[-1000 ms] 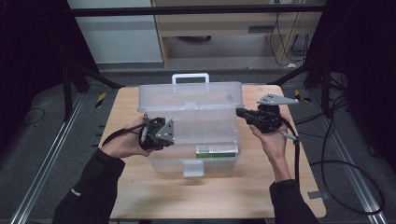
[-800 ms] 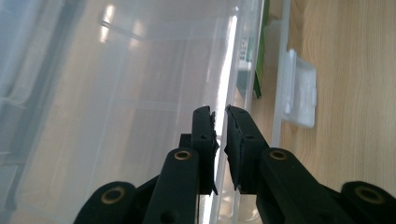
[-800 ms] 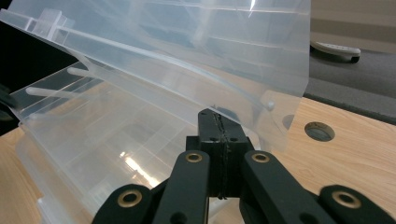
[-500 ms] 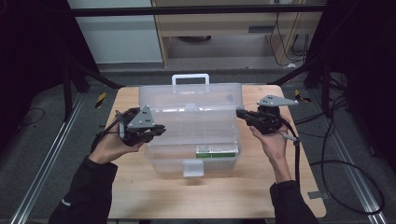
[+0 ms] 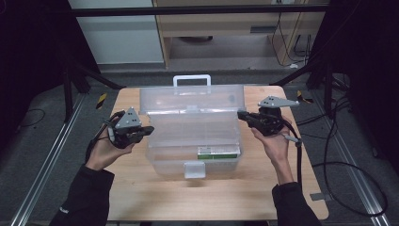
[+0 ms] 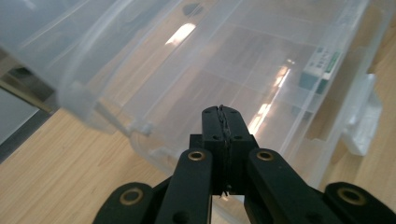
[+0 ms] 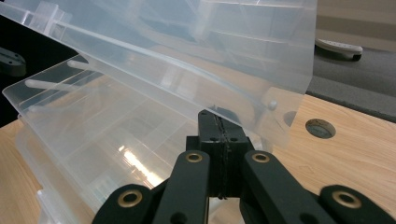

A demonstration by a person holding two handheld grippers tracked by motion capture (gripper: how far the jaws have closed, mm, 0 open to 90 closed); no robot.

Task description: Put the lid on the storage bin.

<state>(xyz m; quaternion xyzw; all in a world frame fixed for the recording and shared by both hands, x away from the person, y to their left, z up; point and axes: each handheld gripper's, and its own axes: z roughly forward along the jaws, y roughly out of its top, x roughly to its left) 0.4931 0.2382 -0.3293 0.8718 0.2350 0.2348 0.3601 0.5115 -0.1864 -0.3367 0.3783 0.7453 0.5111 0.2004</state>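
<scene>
A clear plastic toolbox point(image 5: 193, 141) stands in the middle of the wooden table point(image 5: 155, 197), its lid point(image 5: 190, 96) raised at the back with a white handle point(image 5: 191, 77) on top. A green-labelled pack point(image 5: 217, 152) lies inside near the front. My left gripper point(image 5: 149, 129) is just off the box's left wall; its jaws have just been closing with nothing between them, and it is shut point(image 6: 222, 112). My right gripper point(image 5: 241, 114) is shut at the box's right end, its tip point(image 7: 215, 116) right under the lid's lower corner; I cannot tell whether it touches.
The box's white front latch point(image 5: 194, 169) hangs open toward the person. A round hole point(image 7: 319, 128) sits in the tabletop right of the box. Black frame bars and cables point(image 5: 348, 165) surround the table on a grey floor.
My left gripper has moved left, from over the box's left part to beside its left wall. The right gripper and the box have stayed put.
</scene>
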